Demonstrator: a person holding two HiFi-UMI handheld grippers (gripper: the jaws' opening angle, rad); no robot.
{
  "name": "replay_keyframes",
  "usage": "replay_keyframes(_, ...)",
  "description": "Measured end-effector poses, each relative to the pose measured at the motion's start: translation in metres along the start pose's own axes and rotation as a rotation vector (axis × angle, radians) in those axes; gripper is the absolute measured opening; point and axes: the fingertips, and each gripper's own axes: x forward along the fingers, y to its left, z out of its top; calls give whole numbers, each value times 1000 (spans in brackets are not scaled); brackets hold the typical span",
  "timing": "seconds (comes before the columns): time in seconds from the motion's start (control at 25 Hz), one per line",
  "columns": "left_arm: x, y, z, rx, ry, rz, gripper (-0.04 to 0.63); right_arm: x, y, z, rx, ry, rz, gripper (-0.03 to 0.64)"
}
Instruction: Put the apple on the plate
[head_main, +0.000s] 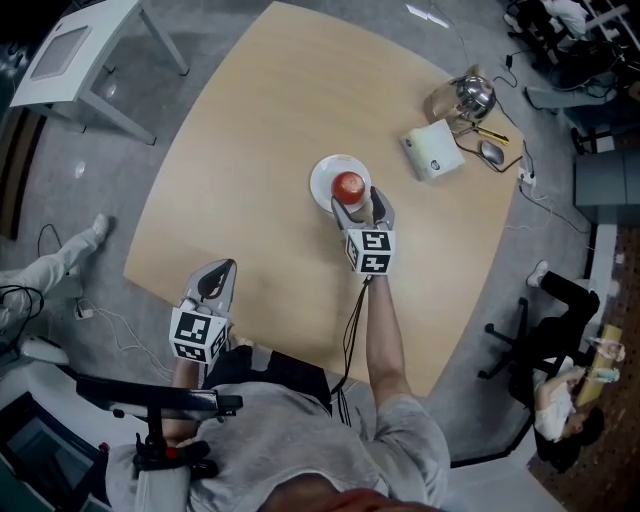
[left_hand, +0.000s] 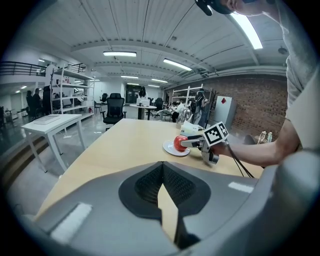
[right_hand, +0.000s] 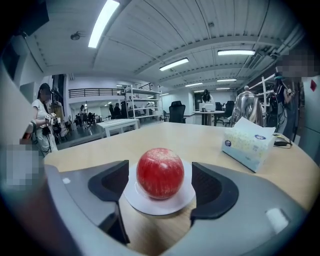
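Observation:
A red apple (head_main: 348, 185) rests on a small white plate (head_main: 322, 178) near the middle of the round wooden table (head_main: 250, 150). My right gripper (head_main: 358, 203) is open around the apple, one jaw on each side. In the right gripper view the apple (right_hand: 160, 172) sits on the plate (right_hand: 160, 204) with a narrow gap to each pad. My left gripper (head_main: 222, 268) hovers at the table's near edge, shut and empty. From the left gripper (left_hand: 162, 170) view, the apple (left_hand: 179, 142), the plate (left_hand: 172, 149) and the right gripper (left_hand: 195, 142) lie farther along the table.
A tissue box (head_main: 433, 150), a metal kettle (head_main: 470, 95) and a computer mouse (head_main: 491, 152) sit at the table's far right. The tissue box (right_hand: 248, 142) lies just right of the plate. A white side table (head_main: 80, 60) stands far left, an office chair (head_main: 520, 340) right.

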Motion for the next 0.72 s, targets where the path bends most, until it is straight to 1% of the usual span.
replay_keyframes(0.4,-23,-6,18,27,-62,-39,20,-46,14,30,-8,-52,-39,396)
replay_keyframes(0.72,-51,-10,34,58,-120,-75,20,-102,33,58,8,-120,-87,362)
